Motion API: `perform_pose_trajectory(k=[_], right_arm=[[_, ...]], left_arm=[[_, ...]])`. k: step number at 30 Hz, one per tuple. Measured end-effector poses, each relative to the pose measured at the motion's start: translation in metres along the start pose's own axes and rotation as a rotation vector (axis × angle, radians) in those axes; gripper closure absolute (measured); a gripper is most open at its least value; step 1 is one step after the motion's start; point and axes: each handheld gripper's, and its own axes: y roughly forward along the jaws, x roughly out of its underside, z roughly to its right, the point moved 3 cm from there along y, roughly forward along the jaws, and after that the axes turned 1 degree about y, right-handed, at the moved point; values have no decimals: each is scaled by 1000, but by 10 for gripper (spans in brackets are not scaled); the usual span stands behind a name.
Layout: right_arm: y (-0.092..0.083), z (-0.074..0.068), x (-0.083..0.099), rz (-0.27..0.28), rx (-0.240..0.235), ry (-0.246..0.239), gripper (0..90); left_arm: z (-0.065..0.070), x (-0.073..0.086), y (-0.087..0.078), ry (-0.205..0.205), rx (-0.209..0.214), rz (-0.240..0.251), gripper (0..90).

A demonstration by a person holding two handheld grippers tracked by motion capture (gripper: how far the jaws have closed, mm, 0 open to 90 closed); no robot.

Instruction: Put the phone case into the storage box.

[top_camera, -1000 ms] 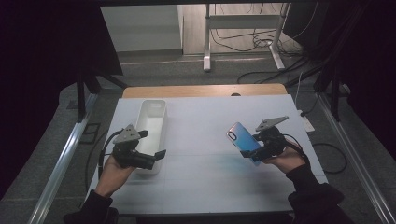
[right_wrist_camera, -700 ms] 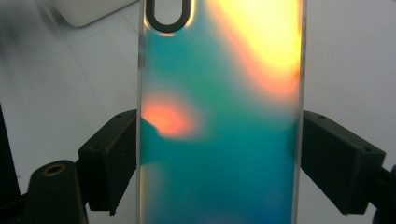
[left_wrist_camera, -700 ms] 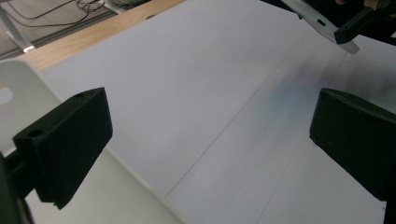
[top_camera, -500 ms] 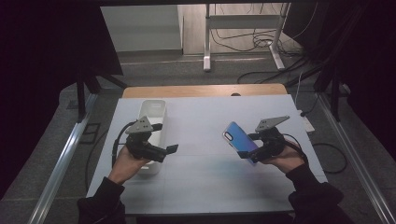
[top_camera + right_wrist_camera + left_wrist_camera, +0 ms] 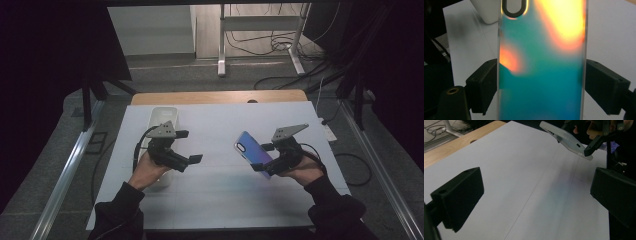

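An iridescent blue-green phone case (image 5: 251, 151) is held tilted above the white table sheet (image 5: 220, 195), right of centre. My right gripper (image 5: 263, 161) is shut on it, its pads pressing the case's two long edges (image 5: 541, 62). In the left gripper view the case (image 5: 566, 138) hangs at the top right, its pale edge showing. My left gripper (image 5: 189, 163) is open at the left of the table and points toward the case. Its jaws stand wide apart over bare sheet (image 5: 536, 197) with nothing between them.
A white oblong bin (image 5: 161, 116) stands at the table's back left, partly hidden behind my left hand; its corner (image 5: 486, 11) shows past the case. A wooden strip (image 5: 220, 96) runs along the far edge. Metal rails flank the table, and cables lie on the floor beyond.
My left gripper has moved right and a little farther from the person, now in front of the bin. The right gripper and the case have stayed put.
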Motion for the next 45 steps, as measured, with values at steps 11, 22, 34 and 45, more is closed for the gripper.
perform_pose_trajectory(k=[11,22,34,45], right_arm=[[9,-15,-5,9,-75,-26,173],[20,-37,-11,20,-170,-80,173],[25,-48,-14,37,-243,-119,173],[28,-56,-17,57,-308,-147,173]], left_arm=[[11,1,1,28,38,13,0],[21,0,10,45,95,11,0],[33,-4,15,62,185,30,0],[42,-6,26,89,242,25,1]])
